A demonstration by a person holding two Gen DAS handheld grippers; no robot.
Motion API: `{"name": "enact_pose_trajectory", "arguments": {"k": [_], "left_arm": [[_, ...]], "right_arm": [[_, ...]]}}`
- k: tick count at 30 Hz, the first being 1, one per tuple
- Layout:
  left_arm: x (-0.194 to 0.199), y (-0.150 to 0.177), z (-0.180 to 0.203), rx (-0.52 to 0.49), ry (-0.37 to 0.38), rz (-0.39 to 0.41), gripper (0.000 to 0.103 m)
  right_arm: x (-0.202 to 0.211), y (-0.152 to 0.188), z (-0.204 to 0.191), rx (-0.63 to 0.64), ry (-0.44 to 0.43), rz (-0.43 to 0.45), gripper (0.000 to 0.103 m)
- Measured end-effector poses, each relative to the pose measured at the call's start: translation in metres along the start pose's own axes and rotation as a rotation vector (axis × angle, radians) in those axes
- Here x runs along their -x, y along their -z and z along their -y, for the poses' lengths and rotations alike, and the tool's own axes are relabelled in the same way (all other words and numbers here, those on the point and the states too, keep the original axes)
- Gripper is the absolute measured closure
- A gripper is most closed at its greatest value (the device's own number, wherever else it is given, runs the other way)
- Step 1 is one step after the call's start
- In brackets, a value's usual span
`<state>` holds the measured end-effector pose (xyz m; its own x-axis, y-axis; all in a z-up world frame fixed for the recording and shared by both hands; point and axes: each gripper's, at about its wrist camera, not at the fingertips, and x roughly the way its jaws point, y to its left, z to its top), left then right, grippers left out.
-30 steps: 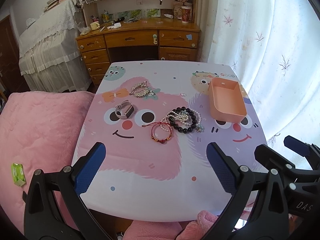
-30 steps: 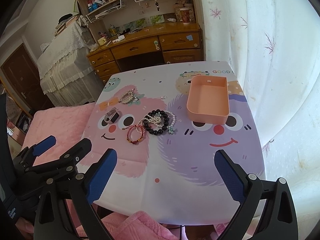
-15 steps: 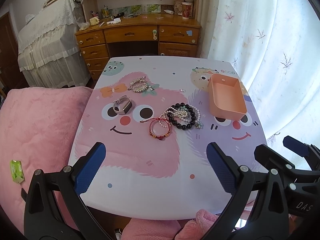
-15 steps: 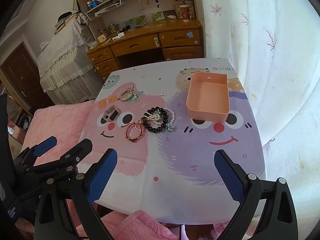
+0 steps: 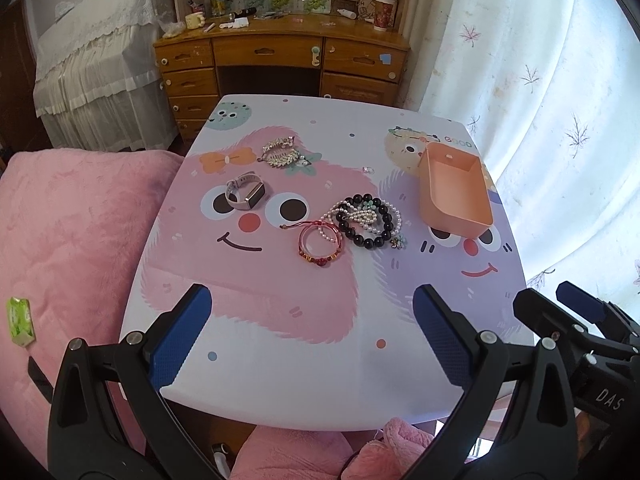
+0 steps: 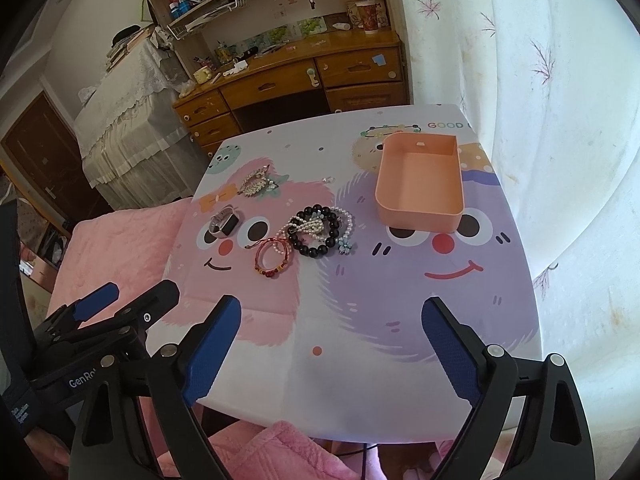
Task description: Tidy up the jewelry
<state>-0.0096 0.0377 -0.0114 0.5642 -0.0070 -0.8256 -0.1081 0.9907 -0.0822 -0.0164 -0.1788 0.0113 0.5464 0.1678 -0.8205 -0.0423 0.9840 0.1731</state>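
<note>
Both grippers, left gripper (image 5: 312, 336) and right gripper (image 6: 332, 344), hang empty with jaws spread wide over the near table edge. Jewelry all lies left of the pink tray (image 6: 420, 184): black bead bracelet (image 6: 314, 232) nearest it, red bracelet (image 5: 320, 242) beside, watch (image 5: 245, 195) farther left; right gripper nearer the tray. Only the right view shows the tray's empty floor, long axis running away from the grippers.

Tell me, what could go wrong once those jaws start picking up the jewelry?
The white pearl strand lies tangled through the black bead bracelet, and a strand overlaps the red cord bracelet, so lifting one may drag the others. The tiny clear ring could slip from the wide jaws. The empty peach plastic tray might slide if bumped.
</note>
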Motion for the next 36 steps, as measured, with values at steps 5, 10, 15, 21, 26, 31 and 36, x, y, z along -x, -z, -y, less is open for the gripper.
{"name": "enact_pose_trajectory", "arguments": {"k": [5,10,15,21,26,31,36], "left_arm": [[-0.003,0.003,-0.011,0.021,0.015,-0.017,0.003],[-0.007,0.002,-0.022,0.011,0.01,-0.033,0.003],[-0.019,-0.002,-0.036,-0.001,0.009,-0.068,0.003],[-0.042,-0.013,-0.057,-0.03,-0.003,-0.078,0.015],[-0.068,-0.033,-0.078,-0.077,0.006,-0.067,0.028],[-0.109,-0.06,-0.091,-0.18,0.003,-0.063,0.043],[-0.155,-0.082,-0.098,-0.256,-0.024,0.01,0.051]], "right_arm": [[-0.002,0.002,-0.008,0.038,0.004,0.033,0.01],[-0.009,0.001,-0.019,0.114,0.009,0.06,0.01],[-0.027,0.002,-0.036,0.197,-0.013,0.046,0.01],[-0.067,0.002,-0.065,0.27,-0.077,-0.014,0.021],[-0.115,-0.006,-0.093,0.271,-0.144,-0.099,0.037],[-0.17,-0.018,-0.113,0.213,-0.102,-0.173,0.047],[-0.222,-0.018,-0.125,0.138,0.022,-0.134,0.05]]}}
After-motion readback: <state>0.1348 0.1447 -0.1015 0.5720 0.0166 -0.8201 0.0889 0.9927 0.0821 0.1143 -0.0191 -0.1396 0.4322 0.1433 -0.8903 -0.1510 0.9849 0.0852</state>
